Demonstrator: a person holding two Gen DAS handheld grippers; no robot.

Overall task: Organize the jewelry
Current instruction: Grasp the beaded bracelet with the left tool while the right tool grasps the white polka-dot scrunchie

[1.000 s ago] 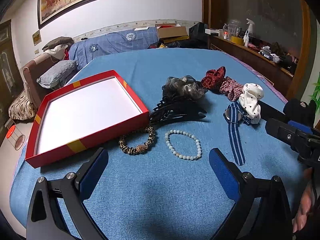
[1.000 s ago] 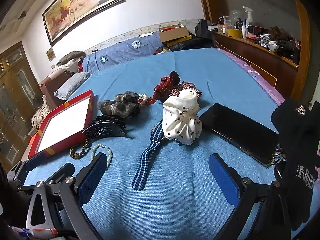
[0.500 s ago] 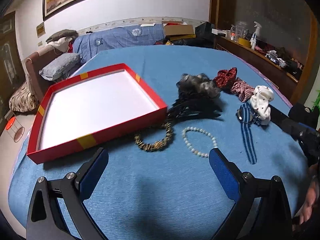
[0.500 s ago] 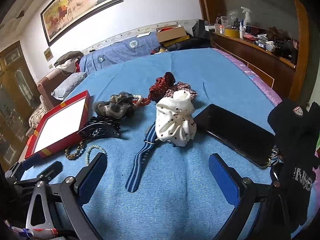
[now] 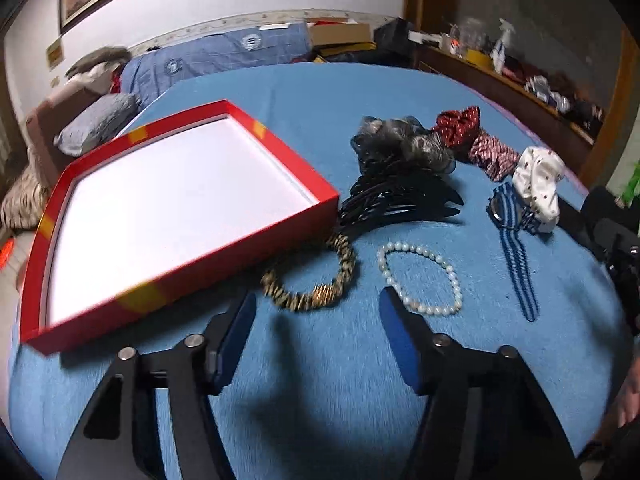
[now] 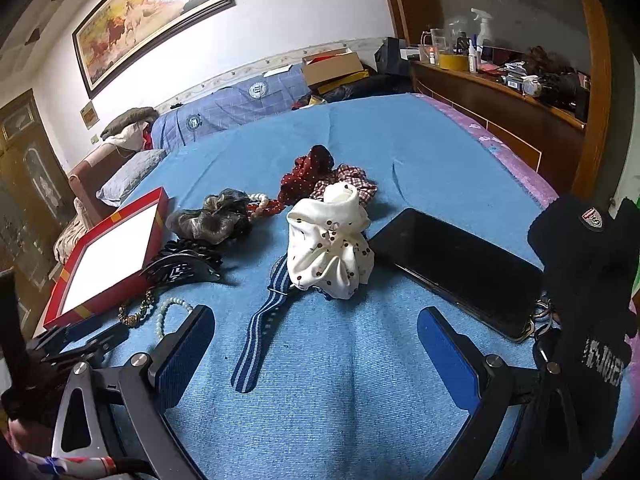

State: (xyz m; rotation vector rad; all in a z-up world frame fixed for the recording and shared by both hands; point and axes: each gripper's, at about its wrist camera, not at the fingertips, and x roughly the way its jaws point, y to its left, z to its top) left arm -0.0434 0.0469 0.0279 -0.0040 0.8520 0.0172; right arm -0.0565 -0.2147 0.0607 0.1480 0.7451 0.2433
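A red box (image 5: 248, 236) with a white inside lies on the blue cloth, also in the right wrist view (image 6: 100, 304). Next to it lie a brown-gold bead bracelet (image 5: 312, 300), a white pearl bracelet (image 5: 420, 276), a black hair claw (image 5: 400, 200) and a watch on a blue striped strap (image 5: 516, 256). My left gripper (image 5: 316, 308) is open and empty, just short of the brown-gold bracelet. My right gripper (image 6: 316, 328) is open and empty, near the striped strap (image 6: 260, 332) and the white dotted scrunchie (image 6: 328, 248).
A grey scrunchie (image 6: 212, 216), a red dotted one (image 6: 308, 172) and a checked one (image 6: 352, 180) lie further back. A black phone (image 6: 456, 264) and a black knit hat (image 6: 592, 280) lie at the right. A wooden shelf (image 6: 500, 96) runs along the right edge.
My left gripper has moved forward and left toward the brown-gold bracelet, and its fingers have narrowed but stay open. My right gripper has barely moved.
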